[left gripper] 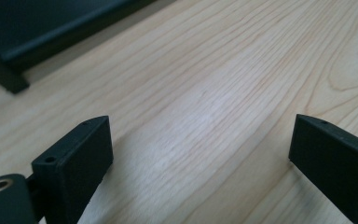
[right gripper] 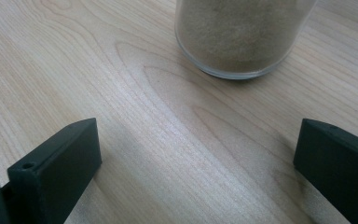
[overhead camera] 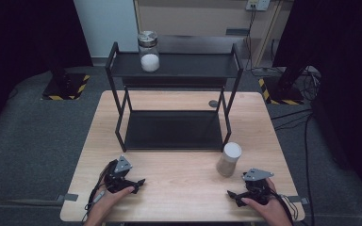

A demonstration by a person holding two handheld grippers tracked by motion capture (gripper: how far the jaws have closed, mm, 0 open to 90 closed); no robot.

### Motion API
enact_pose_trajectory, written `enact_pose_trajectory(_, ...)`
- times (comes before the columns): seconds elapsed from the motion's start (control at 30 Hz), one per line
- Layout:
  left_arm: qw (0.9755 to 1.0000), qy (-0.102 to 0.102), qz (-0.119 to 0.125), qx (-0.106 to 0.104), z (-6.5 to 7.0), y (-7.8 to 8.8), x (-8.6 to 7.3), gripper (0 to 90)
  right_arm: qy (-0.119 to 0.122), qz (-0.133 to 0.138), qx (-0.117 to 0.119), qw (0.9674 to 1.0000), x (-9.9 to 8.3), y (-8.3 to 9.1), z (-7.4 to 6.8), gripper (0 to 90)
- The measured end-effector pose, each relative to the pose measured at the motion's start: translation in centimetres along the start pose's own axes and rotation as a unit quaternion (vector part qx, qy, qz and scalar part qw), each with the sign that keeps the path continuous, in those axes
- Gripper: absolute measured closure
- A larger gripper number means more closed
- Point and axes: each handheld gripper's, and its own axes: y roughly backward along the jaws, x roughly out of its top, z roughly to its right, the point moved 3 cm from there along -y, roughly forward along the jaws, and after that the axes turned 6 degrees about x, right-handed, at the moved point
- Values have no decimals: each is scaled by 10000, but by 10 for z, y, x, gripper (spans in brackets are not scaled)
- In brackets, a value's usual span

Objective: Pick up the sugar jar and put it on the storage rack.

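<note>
In the high view, a wooden table (overhead camera: 179, 179) carries a black two-tier shelf rack (overhead camera: 174, 94) at its far middle. A jar of white powder (overhead camera: 149, 52) stands at the left end of the rack's top shelf. A jar of tan powder (overhead camera: 229, 159) stands upright on the table near the right edge, just off the rack's front right foot. The left gripper (overhead camera: 139, 182) rests near the front left corner, the right gripper (overhead camera: 231, 194) near the front right corner, close to the tan jar but apart from it.

In the left gripper view, the jaws stand wide apart over bare wood, the rack's base at the upper left.

In the right gripper view, the jaws gape with nothing between them; the tan jar's base (right gripper: 242, 37) stands ahead, untouched.
</note>
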Motion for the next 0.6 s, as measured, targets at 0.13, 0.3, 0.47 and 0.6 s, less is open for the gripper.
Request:
enact_pose_trajectory(0.13,9999,59,-34,74,0,2,-1,53,-7,1,0,10000,0,0,-1,10)
enact_pose_trajectory(0.3,9999,-6,-21,131,1,2,-3,21,-10,0,2,10000,0,1,-1,10)
enact_pose_trajectory(0.47,9999,-11,-33,152,2,2,-3,16,-12,1,8,10000,-1,1,0,10)
enact_pose_trajectory(0.6,9999,-9,-36,132,1,1,-2,13,-16,6,14,10000,-1,1,0,11)
